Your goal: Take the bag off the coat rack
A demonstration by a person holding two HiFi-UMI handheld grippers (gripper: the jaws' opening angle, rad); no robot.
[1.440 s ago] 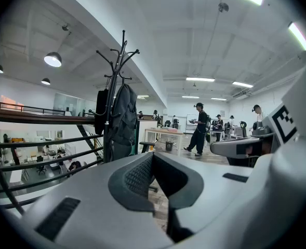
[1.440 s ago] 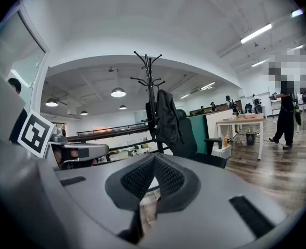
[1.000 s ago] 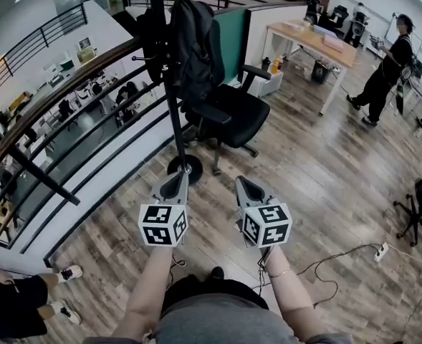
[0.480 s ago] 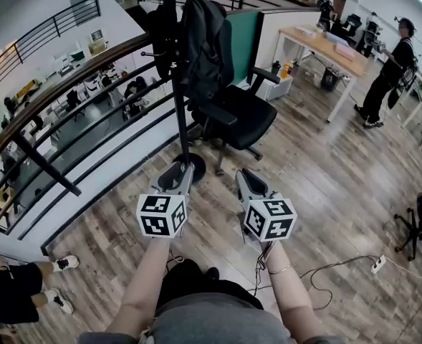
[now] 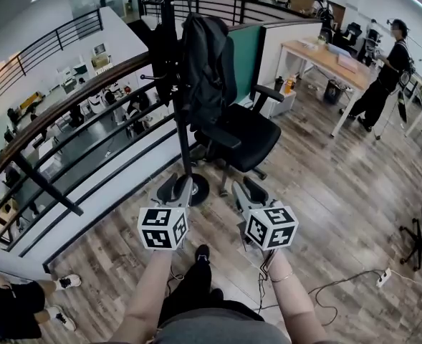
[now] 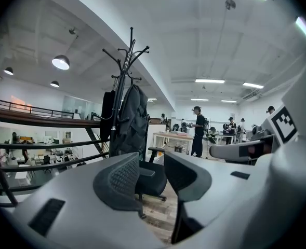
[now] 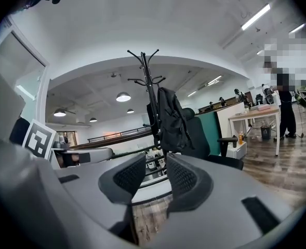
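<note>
So the black bag (image 5: 207, 70) is hanging high up on the coat rack (image 5: 181, 131), draped down one side of the dark pole, and from the head view it sits right up against the back of a black office chair (image 5: 245, 133) parked just behind the rack. The rack's round base stands on the wood floor (image 5: 325, 192), right next to the curved railing (image 5: 67, 113) that looks over a lower level. Both tools are held low in front of the person, side by side and pointing toward the rack's base, well short of the bag. The left tool (image 6: 151, 174) has its jaws part way apart and opening, with nothing between the pads, just the chair and floor showing through the gap. Same deal with the right tool (image 7: 156, 176): a narrower gap, jaws opening, nothing in there. Off to the right there's a light wooden surface (image 5: 324, 54) with a person (image 5: 381, 77) in dark clothes standing beside it.
</note>
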